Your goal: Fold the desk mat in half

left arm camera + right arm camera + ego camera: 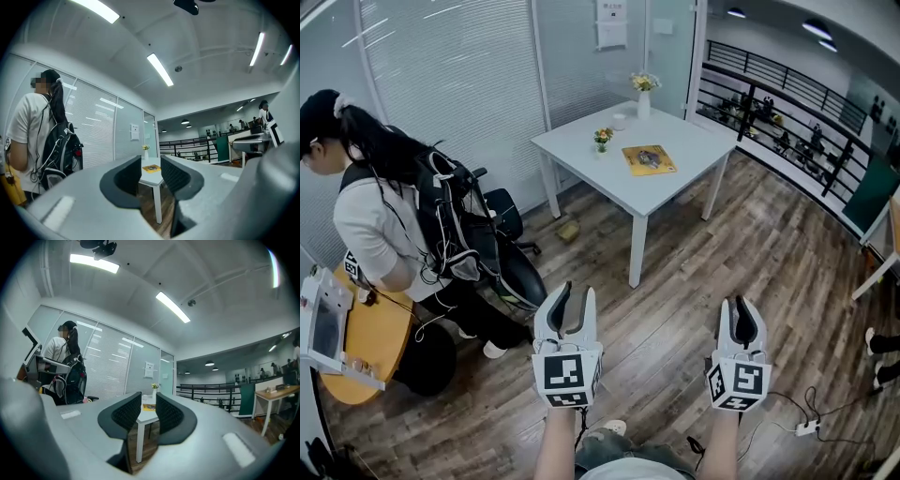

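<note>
Here, left gripper (pixel 577 292): jaws spread, nothing between them; its own view looks through the gap at the far table.
Right gripper (pixel 738 309): jaws likewise apart and empty, held level beside the left one over bare wooden floor (pixel 675 309).
Desk mat (pixel 649 159): probably the flat yellow piece lying on the white table (pixel 698 141), well apart from both grippers; I cannot be sure it is the mat.
Step in hand: by my reading the approach has not begun. Nothing is gripped and the mat lies flat and unfolded.
Next move calls for: walking up to the table, then bringing each gripper to a corner of one mat edge so that edge can be lifted over onto the opposite one.
Edges: the mat sits near the table's right front edge, so a jaw could slip under from there. The tall vase (pixel 644 95) and the small flower pot (pixel 602 140) stand near it and could be knocked over.
Open room: the floor straight ahead is free. A person (pixel 375 220) with a backpack stands at the left by a round wooden table (pixel 366 337). A cable and power strip (pixel 807 427) lie at the right.
</note>
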Available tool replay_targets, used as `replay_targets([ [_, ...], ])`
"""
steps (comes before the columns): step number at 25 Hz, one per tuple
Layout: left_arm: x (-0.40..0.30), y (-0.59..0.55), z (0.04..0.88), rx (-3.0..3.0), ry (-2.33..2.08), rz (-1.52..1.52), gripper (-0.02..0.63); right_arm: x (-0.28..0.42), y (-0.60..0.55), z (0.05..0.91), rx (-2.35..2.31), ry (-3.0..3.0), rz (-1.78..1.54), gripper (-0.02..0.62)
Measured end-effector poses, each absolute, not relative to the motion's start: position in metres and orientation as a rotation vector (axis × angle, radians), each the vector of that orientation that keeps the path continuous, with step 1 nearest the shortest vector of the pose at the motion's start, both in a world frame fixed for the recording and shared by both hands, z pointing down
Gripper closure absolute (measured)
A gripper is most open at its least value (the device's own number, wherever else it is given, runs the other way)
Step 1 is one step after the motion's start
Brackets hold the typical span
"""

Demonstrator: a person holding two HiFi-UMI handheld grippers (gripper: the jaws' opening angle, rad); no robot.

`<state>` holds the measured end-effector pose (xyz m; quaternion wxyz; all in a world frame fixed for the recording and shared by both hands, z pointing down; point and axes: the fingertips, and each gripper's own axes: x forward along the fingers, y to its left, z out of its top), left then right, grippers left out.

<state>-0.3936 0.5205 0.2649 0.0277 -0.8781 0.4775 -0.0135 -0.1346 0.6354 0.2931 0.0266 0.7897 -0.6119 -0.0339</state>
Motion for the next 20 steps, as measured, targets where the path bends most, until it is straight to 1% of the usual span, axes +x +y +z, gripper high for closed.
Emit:
replay_targets([
  [1, -0.395, 0.516, 0.266, -2.710, 1.472, -0.044, 0.471, -0.139, 0.632, 0.295, 2.427, -1.900, -0.103, 0.465],
  [2, -0.396, 0.512, 0.268, -2.710, 1.469, -0.044, 0.419, -0.143, 0.628, 0.296, 2.412, -1.908, -0.101, 0.426],
  [3, -0.398, 0.509, 0.269, -2.711, 1.466, -0.040, 0.372, -0.147, 0.625, 0.298, 2.398, -1.911, -0.101, 0.400],
  [5, -0.400, 0.503, 0.269, -2.716, 1.458, -0.027, 0.306, -0.153, 0.620, 0.300, 2.377, -1.915, -0.103, 0.336],
  [6, -0.400, 0.500, 0.270, -2.720, 1.451, -0.023, 0.287, -0.156, 0.619, 0.300, 2.374, -1.918, -0.102, 0.302],
  [8, -0.400, 0.494, 0.271, -2.726, 1.436, -0.022, 0.276, -0.158, 0.615, 0.302, 2.381, -1.923, -0.095, 0.271],
  [15, -0.392, 0.477, 0.283, -2.753, 1.418, -0.054, 0.276, -0.153, 0.607, 0.311, 2.385, -1.897, -0.065, 0.259],
  [20, -0.380, 0.457, 0.290, -2.752, 1.425, -0.080, 0.276, -0.134, 0.590, 0.317, 2.380, -1.874, -0.057, 0.259],
])
